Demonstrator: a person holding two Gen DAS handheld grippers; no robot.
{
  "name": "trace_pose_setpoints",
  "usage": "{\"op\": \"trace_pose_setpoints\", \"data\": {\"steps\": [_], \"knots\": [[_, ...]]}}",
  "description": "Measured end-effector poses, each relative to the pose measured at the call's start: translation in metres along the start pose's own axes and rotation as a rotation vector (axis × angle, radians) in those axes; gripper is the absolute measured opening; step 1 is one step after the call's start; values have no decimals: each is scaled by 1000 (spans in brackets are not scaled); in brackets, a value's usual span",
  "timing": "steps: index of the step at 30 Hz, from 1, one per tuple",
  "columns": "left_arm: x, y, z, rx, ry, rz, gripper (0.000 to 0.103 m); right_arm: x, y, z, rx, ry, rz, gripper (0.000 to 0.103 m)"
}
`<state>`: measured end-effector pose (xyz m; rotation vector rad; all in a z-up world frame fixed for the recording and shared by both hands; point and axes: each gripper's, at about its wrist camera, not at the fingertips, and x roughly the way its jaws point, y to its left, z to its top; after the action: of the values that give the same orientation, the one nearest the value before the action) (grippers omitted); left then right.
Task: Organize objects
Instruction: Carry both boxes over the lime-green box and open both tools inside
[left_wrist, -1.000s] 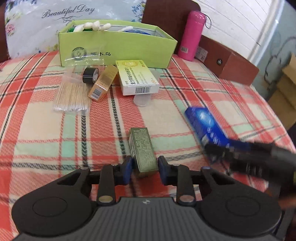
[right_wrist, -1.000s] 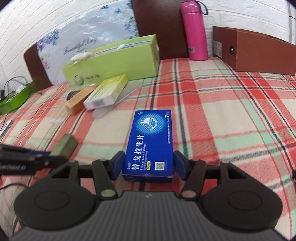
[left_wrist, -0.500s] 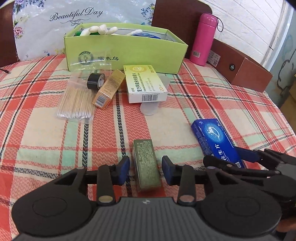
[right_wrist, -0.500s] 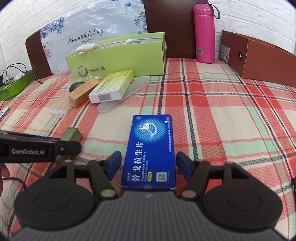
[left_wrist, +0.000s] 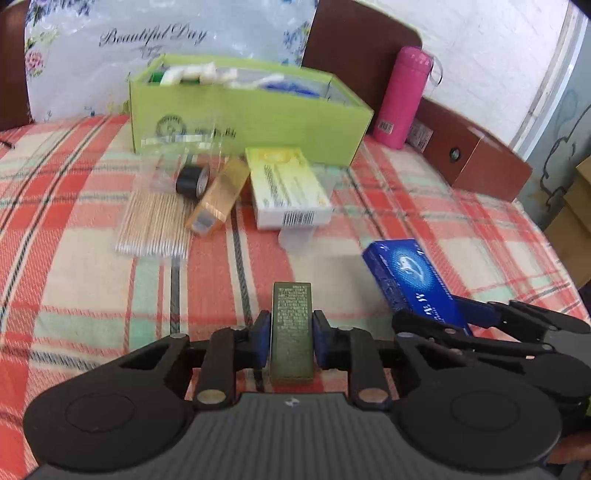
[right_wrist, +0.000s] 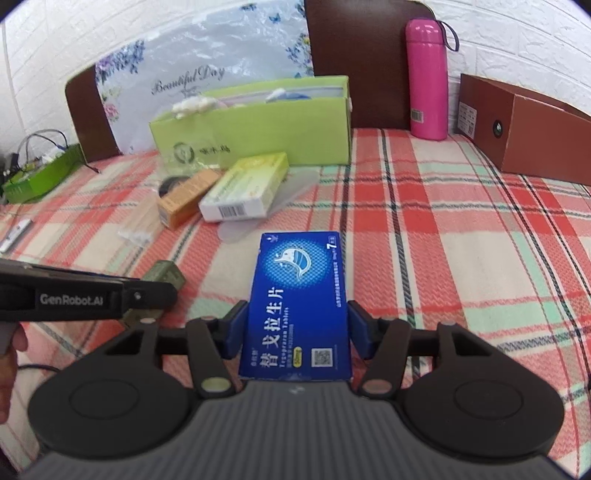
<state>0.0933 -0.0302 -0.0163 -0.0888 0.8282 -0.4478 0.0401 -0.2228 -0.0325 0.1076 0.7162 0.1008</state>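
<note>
My left gripper (left_wrist: 291, 334) is shut on a small olive-green box (left_wrist: 291, 328), its pads pressed on both long sides. My right gripper (right_wrist: 297, 328) is shut on a flat blue medicine box (right_wrist: 299, 299), also seen in the left wrist view (left_wrist: 410, 284). The olive box shows in the right wrist view (right_wrist: 164, 275) behind the left gripper's arm. An open lime-green box (left_wrist: 240, 114) holding white items stands at the back. In front of it lie a yellow-white medicine box (left_wrist: 288, 186), a gold box (left_wrist: 218, 201), a black tape roll (left_wrist: 192, 181) and a bag of cotton swabs (left_wrist: 155, 221).
The plaid tablecloth (left_wrist: 92, 280) covers the table. A pink bottle (left_wrist: 402, 96) and a brown cardboard box (left_wrist: 476, 158) stand at the back right. A clear plastic piece (left_wrist: 295, 236) lies under the yellow-white box. A small green box (right_wrist: 44, 177) sits far left.
Both grippers have closed on their boxes: the left on the olive box, the right on the blue box. Both views have shifted slightly, as if the boxes are lifted.
</note>
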Motion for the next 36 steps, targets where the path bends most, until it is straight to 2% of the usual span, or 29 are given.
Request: {"op": "trace_pose_setpoints", "data": {"steps": [5,12,18,24,29,31,32,33,34,36], "knots": [[-13,5,36,-15,-66,-33,24,-5,5,37,-18,-74,46,56],[-14,12,103,-26,-162,-40,24,9,9,106,-73,-174,71,56],[10,20,164,-54,-210,-7,24,47,4,159,-107,-232,9,56],[42,26,209,-65,-225,-6,24,97,-14,193,-89,-249,-56,56],[72,37,230,-76,-215,11,24,128,-23,209,-91,-269,-73,56],[84,42,230,-83,-222,18,25,142,-24,209,-100,-269,-72,60],[90,44,227,-78,-226,26,28,148,-24,207,-102,-254,-68,74],[95,46,223,-71,-213,45,47,152,-25,204,-104,-239,-75,81],[99,48,218,-69,-202,66,67,154,-24,197,-114,-236,-80,81],[101,52,208,-69,-210,91,71,154,-23,186,-133,-231,-81,86]]}}
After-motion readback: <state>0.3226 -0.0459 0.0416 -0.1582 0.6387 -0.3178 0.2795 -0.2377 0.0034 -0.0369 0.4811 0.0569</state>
